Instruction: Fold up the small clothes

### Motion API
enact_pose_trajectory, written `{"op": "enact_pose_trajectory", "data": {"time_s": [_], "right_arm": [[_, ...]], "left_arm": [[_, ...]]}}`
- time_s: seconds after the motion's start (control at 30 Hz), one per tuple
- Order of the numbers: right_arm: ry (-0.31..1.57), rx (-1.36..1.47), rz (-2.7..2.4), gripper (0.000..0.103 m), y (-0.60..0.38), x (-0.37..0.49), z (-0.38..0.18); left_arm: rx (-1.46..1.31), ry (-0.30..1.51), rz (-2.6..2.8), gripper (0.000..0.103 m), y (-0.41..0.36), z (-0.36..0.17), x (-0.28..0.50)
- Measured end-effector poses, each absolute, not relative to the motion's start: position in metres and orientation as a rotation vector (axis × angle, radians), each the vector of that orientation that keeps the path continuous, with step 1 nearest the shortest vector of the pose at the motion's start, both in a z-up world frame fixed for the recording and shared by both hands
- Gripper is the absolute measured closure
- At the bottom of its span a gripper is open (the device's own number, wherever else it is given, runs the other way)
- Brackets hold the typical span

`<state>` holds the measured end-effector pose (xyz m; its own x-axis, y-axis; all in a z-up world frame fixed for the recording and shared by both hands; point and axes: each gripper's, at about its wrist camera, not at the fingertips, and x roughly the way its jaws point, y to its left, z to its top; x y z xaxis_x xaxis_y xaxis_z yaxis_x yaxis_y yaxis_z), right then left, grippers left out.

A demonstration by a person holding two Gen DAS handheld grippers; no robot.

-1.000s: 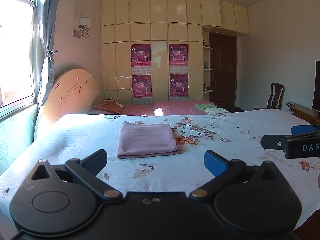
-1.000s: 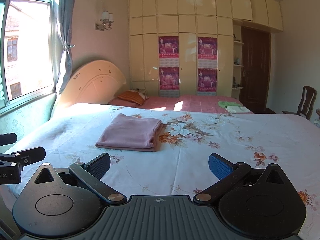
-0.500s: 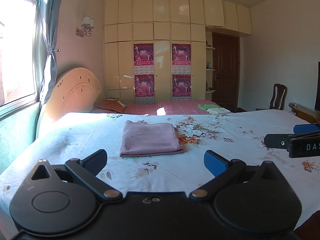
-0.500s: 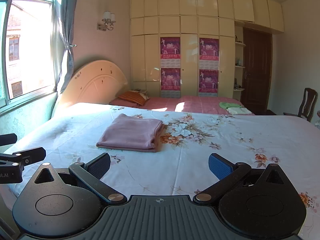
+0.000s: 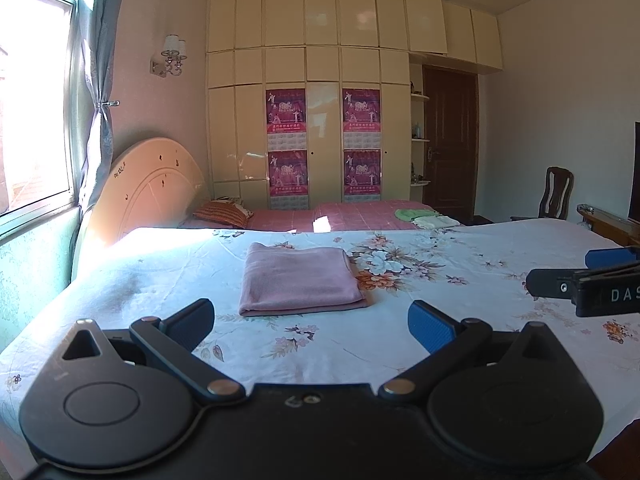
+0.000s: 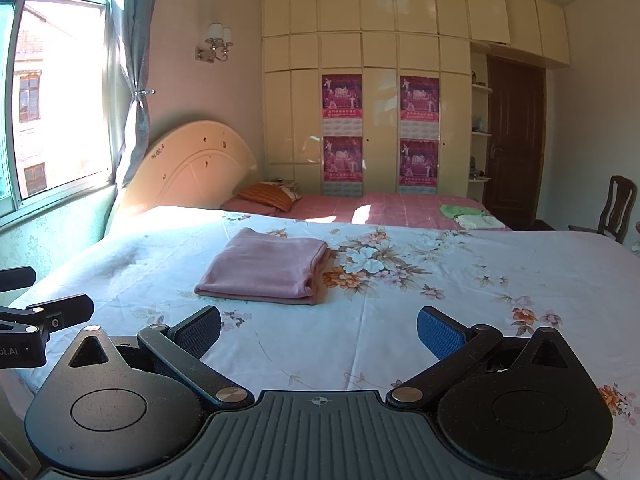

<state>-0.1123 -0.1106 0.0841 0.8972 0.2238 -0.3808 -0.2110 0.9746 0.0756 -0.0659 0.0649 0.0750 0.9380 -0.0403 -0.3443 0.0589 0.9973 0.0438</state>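
A pink garment (image 5: pixel 300 282) lies folded into a neat rectangle on the floral bedsheet (image 5: pixel 460 280); it also shows in the right wrist view (image 6: pixel 266 266). My left gripper (image 5: pixel 312 326) is open and empty, held back from the garment's near edge. My right gripper (image 6: pixel 319 330) is open and empty, also short of the garment. The right gripper shows at the right edge of the left wrist view (image 5: pixel 588 280), and the left gripper at the left edge of the right wrist view (image 6: pixel 36 316).
A second bed with a pink cover (image 6: pixel 400 206) stands behind, with a striped pillow (image 6: pixel 266 196) and small green and white folded clothes (image 6: pixel 470 216). A headboard (image 6: pixel 188 164), window (image 6: pixel 56 96), wardrobe (image 6: pixel 380 92), door (image 6: pixel 516 144) and chair (image 6: pixel 618 210) surround the bed.
Both grippers have tilted and lifted slightly, so the view sits a little higher. The folded pink garment has not moved. Both grippers stay open.
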Motion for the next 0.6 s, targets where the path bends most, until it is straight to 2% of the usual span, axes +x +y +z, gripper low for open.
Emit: {"op": "enact_pose_trajectory", "data": {"time_s": [0.6], "right_arm": [[0.397, 0.028, 0.231, 0.000, -0.1152, -0.1100, 0.0817]], "left_arm": [[0.061, 0.347, -0.064, 0.000, 0.0602, 0.0748, -0.0654]]}}
